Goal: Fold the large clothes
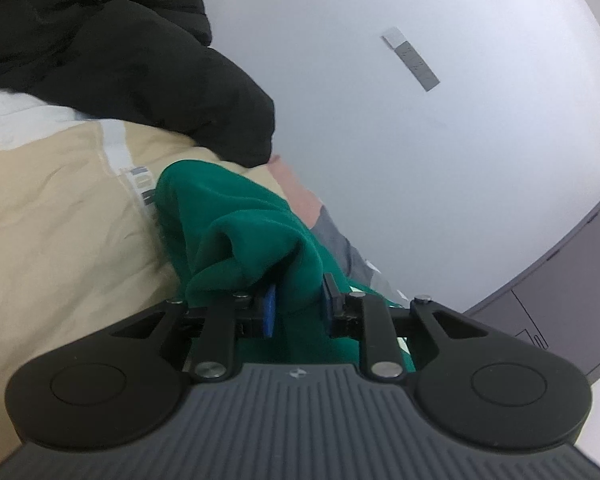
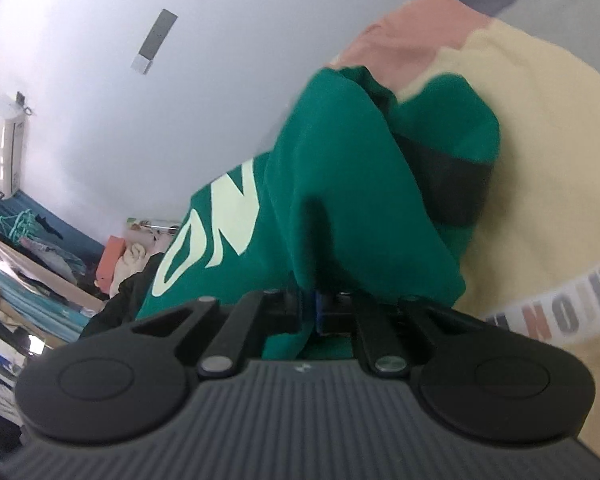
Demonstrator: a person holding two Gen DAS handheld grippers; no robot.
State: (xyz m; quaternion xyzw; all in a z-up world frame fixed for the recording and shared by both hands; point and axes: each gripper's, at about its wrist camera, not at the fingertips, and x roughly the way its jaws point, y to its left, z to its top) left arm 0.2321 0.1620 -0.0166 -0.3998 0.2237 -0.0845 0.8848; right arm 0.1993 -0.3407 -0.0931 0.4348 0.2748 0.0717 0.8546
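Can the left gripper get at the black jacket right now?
Probably not: the left gripper is shut on the green sweatshirt, so it is busy. The black jacket lies beyond, on the beige cloth.

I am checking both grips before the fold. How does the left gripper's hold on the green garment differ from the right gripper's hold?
The left gripper has its jaws a little apart around a thick bunch of the green garment; the right gripper has its jaws almost together on a thin edge. Beside the right gripper the garment's pale letters show; beside the left gripper only plain green cloth shows. Both are shut on the same garment, which lies over a cream garment.
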